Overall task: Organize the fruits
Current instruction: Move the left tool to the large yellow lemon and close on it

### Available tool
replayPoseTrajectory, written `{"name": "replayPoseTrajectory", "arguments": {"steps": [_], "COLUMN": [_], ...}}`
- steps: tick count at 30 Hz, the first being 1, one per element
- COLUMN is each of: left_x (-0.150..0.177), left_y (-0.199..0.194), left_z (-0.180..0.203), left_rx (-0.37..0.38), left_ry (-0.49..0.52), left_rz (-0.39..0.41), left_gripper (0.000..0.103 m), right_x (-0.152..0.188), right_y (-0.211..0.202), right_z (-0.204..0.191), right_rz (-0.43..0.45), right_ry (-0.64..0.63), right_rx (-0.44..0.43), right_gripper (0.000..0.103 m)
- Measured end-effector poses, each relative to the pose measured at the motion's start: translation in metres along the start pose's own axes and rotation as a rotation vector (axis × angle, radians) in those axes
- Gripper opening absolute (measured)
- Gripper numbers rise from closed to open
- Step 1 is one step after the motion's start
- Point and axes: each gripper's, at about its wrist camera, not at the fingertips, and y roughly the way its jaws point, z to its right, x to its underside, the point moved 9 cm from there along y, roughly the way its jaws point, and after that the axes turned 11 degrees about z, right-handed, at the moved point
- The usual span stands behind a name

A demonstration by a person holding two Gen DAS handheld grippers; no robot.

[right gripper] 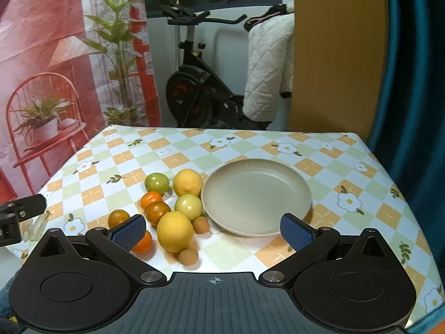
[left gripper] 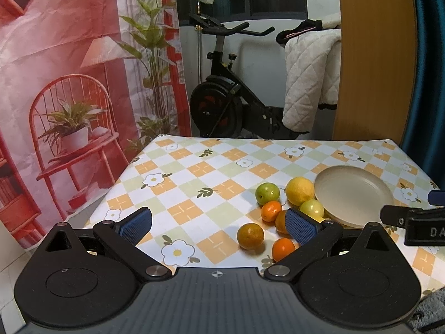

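Both grippers hover low over the checked-cloth counter (right gripper: 250,144), level, jaws spread wide and empty. The left gripper (left gripper: 219,226) sits lower centre by the clustered round fruits (right gripper: 175,231); the right gripper (right gripper: 212,229) faces the empty beige round plate (right gripper: 257,196).

From my feed the table (right gripper: 347,167) has a checked flower-print cloth. An empty beige plate (right gripper: 257,200) sits mid-frame, and just left of it a loose bunch of fruits (right gripper: 175,208): lemons, green ones, small oranges, two brownish ones.
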Motion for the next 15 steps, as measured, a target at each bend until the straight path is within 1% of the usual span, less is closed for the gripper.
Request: {"name": "replayPoseTrajectory", "arguments": {"steps": [3, 7, 9, 11, 15], "left_x": [0.0, 0.005, 0.007, 0.008, 0.007], "left_y": [0.012, 0.028, 0.035, 0.043, 0.054], "left_z": [0.0, 0.002, 0.003, 0.003, 0.004], "left_rx": [-0.002, 0.014, 0.021, 0.036, 0.056], "left_ry": [-0.001, 0.01, 0.008, 0.002, 0.0], "left_rz": [-0.003, -0.022, -0.03, -0.036, -0.041], "left_gripper": [0.103, 0.103, 0.102, 0.102, 0.091], "right_x": [0.0, 0.006, 0.011, 0.016, 0.024], "right_y": [0.008, 0.021, 0.028, 0.037, 0.05], "right_z": [0.001, 0.001, 0.0, -0.002, -0.006], "right_rz": [0.01, -0.003, -0.014, -0.027, -0.036], "right_ry": [-0.009, -0.026, -0.035, -0.045, -0.064], "right_rx": [-0.031, -0.079, -0.099, -0.117, -0.152], "right_gripper": [0.102, 0.095, 0.091, 0.083, 0.074]}}
